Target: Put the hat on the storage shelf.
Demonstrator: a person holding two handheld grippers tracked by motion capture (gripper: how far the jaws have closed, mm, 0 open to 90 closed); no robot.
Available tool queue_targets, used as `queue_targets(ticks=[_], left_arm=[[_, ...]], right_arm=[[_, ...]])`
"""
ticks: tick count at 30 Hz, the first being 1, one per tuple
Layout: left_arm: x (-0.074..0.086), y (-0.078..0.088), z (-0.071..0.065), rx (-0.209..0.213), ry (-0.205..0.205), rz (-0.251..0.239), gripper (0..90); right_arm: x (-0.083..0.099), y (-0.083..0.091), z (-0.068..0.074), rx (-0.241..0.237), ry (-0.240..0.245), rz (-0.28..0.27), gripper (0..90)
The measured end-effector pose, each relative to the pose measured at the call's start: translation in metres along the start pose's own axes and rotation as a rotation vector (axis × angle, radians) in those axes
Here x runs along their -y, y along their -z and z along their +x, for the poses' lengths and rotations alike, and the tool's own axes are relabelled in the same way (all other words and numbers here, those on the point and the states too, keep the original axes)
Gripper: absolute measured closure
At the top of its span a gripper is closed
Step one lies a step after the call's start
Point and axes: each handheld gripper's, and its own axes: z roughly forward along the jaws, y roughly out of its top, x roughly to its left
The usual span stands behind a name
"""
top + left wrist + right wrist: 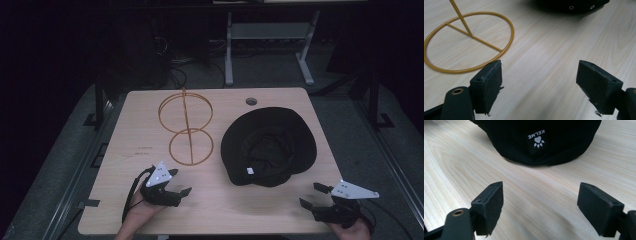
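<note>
Two grippers hover low over the table (pixel 125 200) with jaws spread wide and nothing between them, both on the person's side of the black hat (pixel 268 146), which lies brim-up on the wood. Left gripper (pixel 181 191) sits near the hat's left, just before the gold wire stand (pixel 187 127). Right gripper (pixel 312 195) faces the hat's brim, where a small label (pixel 537 140) shows, close but apart.

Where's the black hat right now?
In the high view, the black hat lies upside down on the table's right half, beside the gold wire stand.
</note>
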Motion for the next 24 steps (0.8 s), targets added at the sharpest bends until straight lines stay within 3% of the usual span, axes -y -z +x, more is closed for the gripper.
queue_targets(ticks=[13, 24], left_arm=[[-0.002, 0.000, -0.006, 0.019, -0.013, -0.012, 20.7], [-0.025, -0.007, -0.028, 0.099, -0.081, -0.027, 21.7]], right_arm=[[0.000, 0.002, 0.000, 0.004, 0.001, -0.005, 20.2], [-0.001, 0.002, 0.002, 0.013, 0.005, -0.002, 20.0]])
